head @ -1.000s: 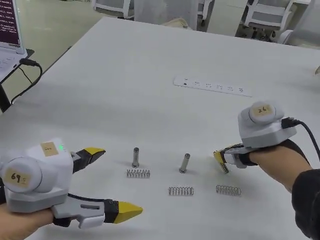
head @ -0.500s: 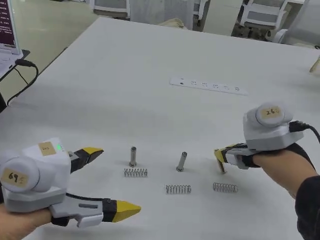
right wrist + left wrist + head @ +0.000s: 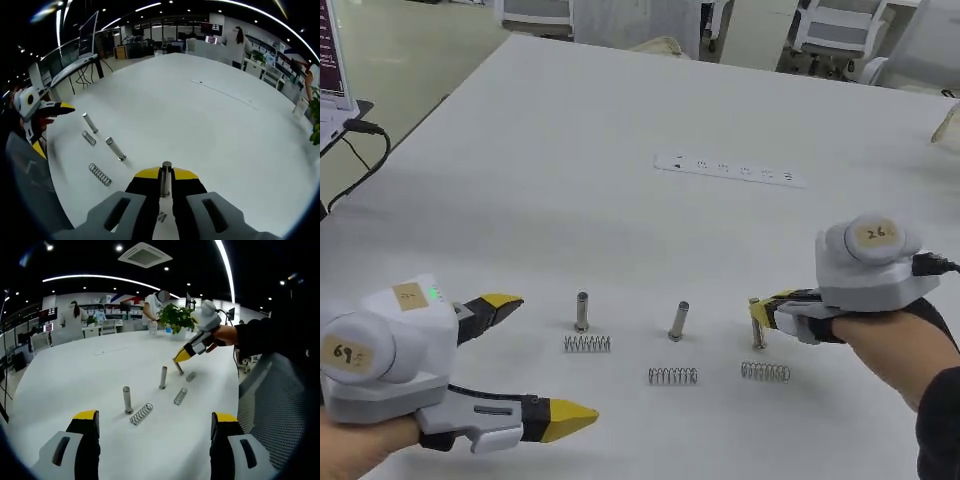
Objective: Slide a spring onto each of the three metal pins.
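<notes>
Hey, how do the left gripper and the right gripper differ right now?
The left gripper has its jaws wide apart and holds nothing; the right gripper has its jaws closed on a metal pin. The left gripper sits beside the left pin without touching it, the right gripper at the row's other end. Both have yellow-tipped black jaws.

**Three pins, three springs, one power strip**

The metal pins number three: the left-side pin (image 3: pixel 581 310), the middle pin (image 3: pixel 678 321) and the right-side pin (image 3: pixel 758 338). Three springs lie on the counter (image 3: pixel 570 150) toward its near edge: the left-side spring (image 3: pixel 587 344), the middle spring (image 3: pixel 673 376) and the right-side spring (image 3: pixel 765 372). One power strip (image 3: pixel 730 169) lies farther back. There are two grippers, the left gripper (image 3: pixel 540 357) and the right gripper (image 3: pixel 762 310).
</notes>
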Tool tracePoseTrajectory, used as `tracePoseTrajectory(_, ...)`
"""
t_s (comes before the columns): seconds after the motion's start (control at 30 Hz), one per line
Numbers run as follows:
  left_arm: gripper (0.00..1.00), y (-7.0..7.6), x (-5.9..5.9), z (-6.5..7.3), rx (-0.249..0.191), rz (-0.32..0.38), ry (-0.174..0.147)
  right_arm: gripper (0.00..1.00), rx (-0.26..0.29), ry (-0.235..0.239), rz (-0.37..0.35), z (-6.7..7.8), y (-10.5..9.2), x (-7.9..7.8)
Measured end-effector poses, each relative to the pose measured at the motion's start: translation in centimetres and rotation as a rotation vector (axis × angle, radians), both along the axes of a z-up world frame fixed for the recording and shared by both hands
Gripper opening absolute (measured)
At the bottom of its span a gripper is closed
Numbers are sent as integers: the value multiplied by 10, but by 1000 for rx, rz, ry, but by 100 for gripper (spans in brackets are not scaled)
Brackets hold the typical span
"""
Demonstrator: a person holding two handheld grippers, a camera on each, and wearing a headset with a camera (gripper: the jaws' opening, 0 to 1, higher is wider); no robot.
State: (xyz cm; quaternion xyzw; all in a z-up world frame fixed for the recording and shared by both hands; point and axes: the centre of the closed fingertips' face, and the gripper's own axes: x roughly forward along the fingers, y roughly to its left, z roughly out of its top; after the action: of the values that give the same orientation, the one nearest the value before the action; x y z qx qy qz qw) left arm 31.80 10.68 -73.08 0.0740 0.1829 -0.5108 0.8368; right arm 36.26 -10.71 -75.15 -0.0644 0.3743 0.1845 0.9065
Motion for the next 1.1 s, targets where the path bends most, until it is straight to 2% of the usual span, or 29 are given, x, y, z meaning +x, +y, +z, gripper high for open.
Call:
tracePoseTrajectory(0.47,90,-1,-1,1,-1,-4,-5,5,-23,-22,31,6,0,-13)
tracePoseTrajectory(1.1,89,-2,-1,1,0,-10,-5,6,-64,-19,43,6,-7,-27)
